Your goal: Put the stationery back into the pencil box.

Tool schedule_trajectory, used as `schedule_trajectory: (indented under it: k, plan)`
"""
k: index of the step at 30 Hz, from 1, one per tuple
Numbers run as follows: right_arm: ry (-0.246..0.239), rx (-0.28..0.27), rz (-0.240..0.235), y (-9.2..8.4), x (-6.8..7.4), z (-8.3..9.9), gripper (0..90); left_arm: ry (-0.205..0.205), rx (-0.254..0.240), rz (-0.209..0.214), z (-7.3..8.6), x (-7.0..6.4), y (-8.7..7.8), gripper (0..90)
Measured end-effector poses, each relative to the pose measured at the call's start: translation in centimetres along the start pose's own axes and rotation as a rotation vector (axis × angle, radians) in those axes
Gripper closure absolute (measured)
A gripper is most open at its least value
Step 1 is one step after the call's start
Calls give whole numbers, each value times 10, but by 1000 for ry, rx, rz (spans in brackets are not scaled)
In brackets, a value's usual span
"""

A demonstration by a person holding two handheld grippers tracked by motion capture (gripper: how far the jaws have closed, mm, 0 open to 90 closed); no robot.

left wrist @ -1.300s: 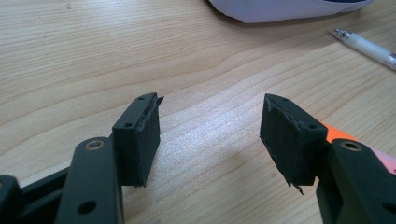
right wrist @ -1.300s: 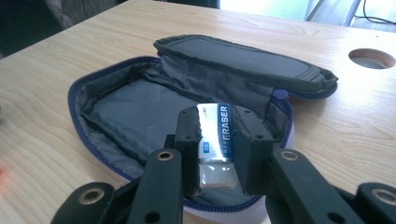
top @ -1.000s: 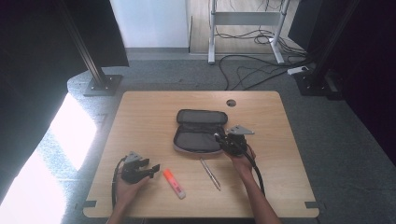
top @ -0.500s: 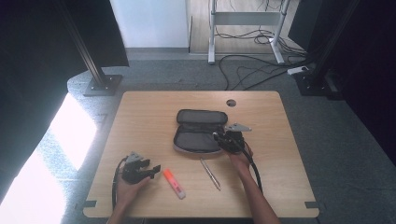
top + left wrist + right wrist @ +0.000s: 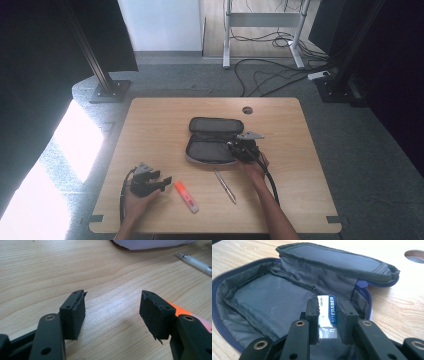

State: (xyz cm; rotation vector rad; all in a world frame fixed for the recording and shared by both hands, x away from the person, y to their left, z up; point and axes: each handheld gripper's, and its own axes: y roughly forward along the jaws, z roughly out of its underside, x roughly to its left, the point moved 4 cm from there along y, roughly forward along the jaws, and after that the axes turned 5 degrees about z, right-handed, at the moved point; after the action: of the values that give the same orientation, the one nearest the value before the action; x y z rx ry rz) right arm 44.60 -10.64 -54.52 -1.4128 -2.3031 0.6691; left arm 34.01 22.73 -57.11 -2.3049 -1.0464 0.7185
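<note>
The right gripper (image 5: 327, 315) pinches a white eraser (image 5: 327, 312) in its blue sleeve between both pads and holds it over the open pencil case (image 5: 212, 142), at the right end of the grey lining — so the step in hand looks like packing the eraser, and the next move calls for lowering it onto the lining and spreading the jaws. The left gripper (image 5: 112, 312) rests on the table (image 5: 160, 120) with jaws spread on nothing, an orange highlighter (image 5: 186, 196) just beside 1 jaw and a pen (image 5: 225, 186) farther off. The eraser's lower end is hidden behind the pads, and the lining's print is too faint to read.
</note>
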Motion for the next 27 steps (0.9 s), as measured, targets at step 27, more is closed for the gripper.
schedule_trajectory:
  k: [27]
  plan:
    - [-91,35,55,8,7,7,569,4,-4,-6,0,0,0,378]
